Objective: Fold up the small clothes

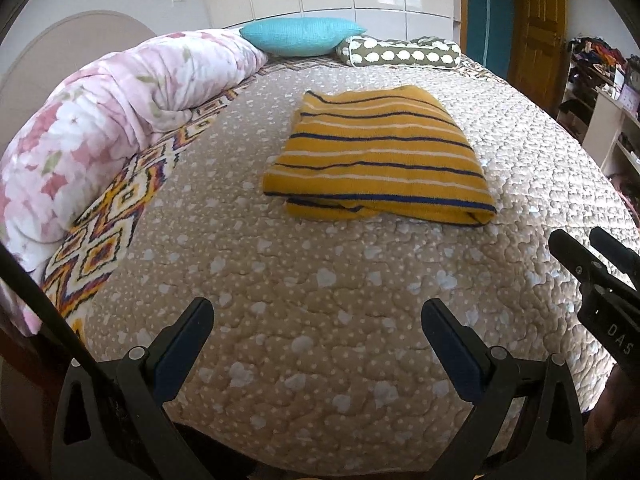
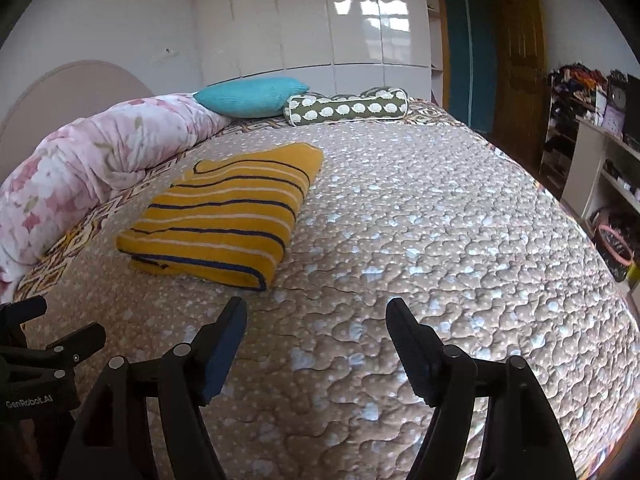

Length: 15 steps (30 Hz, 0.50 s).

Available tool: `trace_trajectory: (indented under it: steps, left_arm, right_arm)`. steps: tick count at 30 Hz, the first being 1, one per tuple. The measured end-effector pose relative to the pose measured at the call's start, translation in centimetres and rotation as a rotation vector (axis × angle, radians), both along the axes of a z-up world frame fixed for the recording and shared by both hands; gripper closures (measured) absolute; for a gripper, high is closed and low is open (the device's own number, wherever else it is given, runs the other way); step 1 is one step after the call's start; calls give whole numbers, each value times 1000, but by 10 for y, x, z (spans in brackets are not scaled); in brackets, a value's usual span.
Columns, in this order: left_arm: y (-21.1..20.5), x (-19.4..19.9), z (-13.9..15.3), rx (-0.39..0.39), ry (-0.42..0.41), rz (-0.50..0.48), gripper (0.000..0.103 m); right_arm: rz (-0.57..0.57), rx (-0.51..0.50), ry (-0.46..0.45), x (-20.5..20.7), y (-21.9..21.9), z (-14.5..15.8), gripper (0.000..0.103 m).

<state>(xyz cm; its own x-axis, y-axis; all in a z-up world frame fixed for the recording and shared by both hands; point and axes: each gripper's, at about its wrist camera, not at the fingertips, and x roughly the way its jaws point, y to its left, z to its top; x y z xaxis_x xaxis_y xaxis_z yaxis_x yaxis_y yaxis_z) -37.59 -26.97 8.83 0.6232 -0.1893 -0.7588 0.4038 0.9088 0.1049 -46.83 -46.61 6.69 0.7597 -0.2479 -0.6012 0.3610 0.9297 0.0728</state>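
A yellow knit garment with navy and white stripes (image 1: 380,156) lies folded into a flat rectangle on the beige quilted bed (image 1: 320,280). It also shows in the right wrist view (image 2: 224,216), left of centre. My left gripper (image 1: 318,312) is open and empty, held above the quilt well short of the garment. My right gripper (image 2: 316,312) is open and empty, near the garment's front right corner but apart from it. The right gripper's fingers (image 1: 580,264) show at the right edge of the left wrist view.
A pink floral duvet (image 1: 100,128) is rolled along the bed's left side. A teal pillow (image 1: 300,36) and a green patterned bolster (image 1: 400,54) lie at the far end. Shelves with clutter (image 2: 592,152) and a wooden door (image 2: 516,72) stand to the right.
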Motion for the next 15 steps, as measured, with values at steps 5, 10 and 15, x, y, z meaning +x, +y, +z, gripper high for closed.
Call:
trace_trajectory:
  steps: [5,10,15]
  left_arm:
    - [-2,-1,-2,4,3,-7,0]
    - [-4,-2,-3,8,6,-14,0]
    - [-4,-2,-4,7,11,-15,0]
  right_arm:
    - [13,-14,5,1,6,-2,26]
    - [10,-18,4,0,6,-4,26]
    - [5,-14,-1,-2,4,-3,25]
